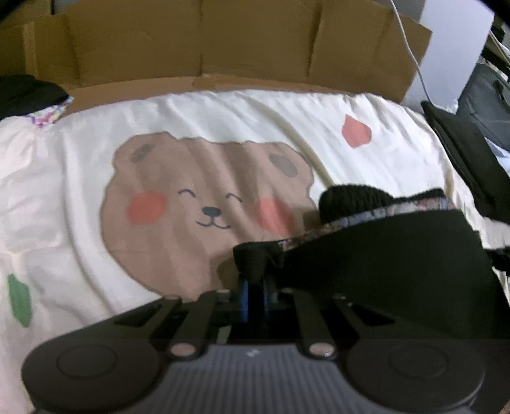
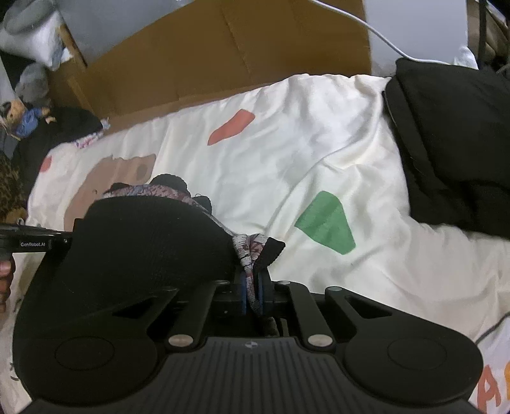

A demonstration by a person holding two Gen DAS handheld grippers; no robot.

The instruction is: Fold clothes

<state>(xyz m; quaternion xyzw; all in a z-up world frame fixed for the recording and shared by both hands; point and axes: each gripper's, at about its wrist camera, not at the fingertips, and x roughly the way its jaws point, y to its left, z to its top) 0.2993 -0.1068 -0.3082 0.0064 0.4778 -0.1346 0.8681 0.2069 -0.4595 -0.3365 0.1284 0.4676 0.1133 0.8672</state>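
At the far left of the bed, a dark heap of clothing point(image 2: 60, 127) is noted against the cardboard sheets point(image 1: 223, 41) that line the far side, with a small doll point(image 2: 24, 116) lying beside it in the right wrist view. The bed is covered by a cream quilt point(image 1: 79, 197) printed with a smiling brown bear point(image 1: 204, 207) and with red and green patches. The left gripper point(image 1: 255, 286) is seen over the lower edge of the bear print, its jaws drawn narrow and clamped on one black corner of the black garment point(image 1: 398, 254). The garment, edged with a patterned trim point(image 1: 366, 216), is stretched between the two grippers above the quilt, to the right of the bear's face, with a ribbed black part bunched at its far edge. In the right wrist view the left gripper's black body is seen at the left edge, with fingers of a hand point(image 2: 4, 277) below it. The right gripper point(image 2: 253, 286) is recorded with its jaws likewise pressed together, holding the patterned trim and a black tab of the same garment. Further right, a green patch point(image 2: 325, 223) is observed on the quilt, and a second black garment point(image 2: 452, 143) is lying at the bed's right edge, well apart from the held one. A white cable point(image 2: 366, 25) is seen running behind it.
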